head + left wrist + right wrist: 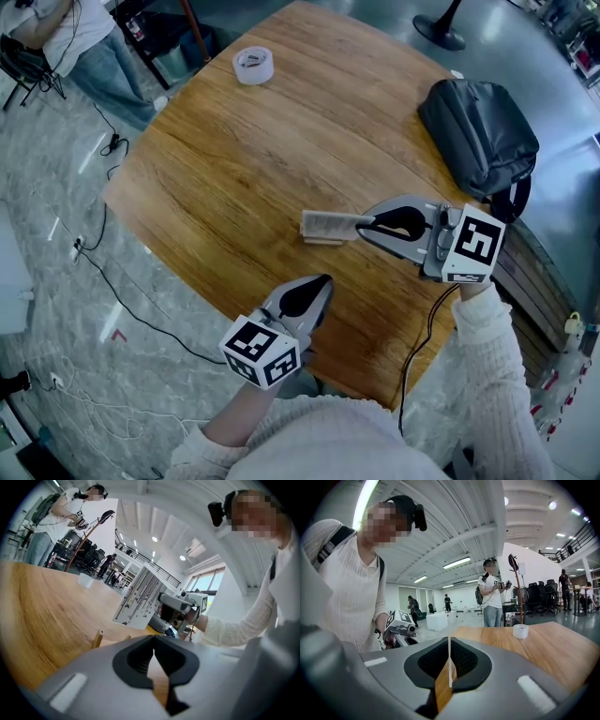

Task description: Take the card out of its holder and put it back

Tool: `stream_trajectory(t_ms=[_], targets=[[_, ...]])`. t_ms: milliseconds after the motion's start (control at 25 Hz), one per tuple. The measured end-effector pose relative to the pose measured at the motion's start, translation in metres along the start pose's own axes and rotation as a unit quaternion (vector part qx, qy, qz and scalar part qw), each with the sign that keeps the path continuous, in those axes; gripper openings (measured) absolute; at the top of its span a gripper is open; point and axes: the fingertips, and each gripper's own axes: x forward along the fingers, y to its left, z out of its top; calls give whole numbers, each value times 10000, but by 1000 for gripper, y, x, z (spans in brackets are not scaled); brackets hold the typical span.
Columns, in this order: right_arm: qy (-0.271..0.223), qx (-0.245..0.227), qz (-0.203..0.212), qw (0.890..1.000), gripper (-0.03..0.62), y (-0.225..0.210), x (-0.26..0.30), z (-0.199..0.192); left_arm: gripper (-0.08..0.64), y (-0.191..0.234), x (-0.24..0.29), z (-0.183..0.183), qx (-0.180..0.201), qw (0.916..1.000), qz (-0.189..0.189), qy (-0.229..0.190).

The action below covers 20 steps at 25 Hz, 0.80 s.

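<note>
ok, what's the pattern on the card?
The card is white with rows of small black marks. It shows best in the left gripper view.

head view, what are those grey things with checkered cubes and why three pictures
A person holds a grasping tool in each hand; the cubes belong to them. The head view looks down from the person's head at a wooden table. The other two pictures come from cameras riding on each tool. On the table: a tape roll, a dark bag and a small wooden holder. The right tool is shut on the edge of a white card, at the holder. The left tool is shut and empty.
</note>
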Motion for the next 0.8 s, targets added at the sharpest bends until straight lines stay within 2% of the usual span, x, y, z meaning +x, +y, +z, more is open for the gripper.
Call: stream_trajectory(t_ms=[440,800], targets=[[24,268,120,9996,12,-18,7,-27,8,17,9,-14,-412,9990,94,114],[-28,471,196,9987,12,-30,12,-39,8,27,12,-22,-569,9981,199,121]])
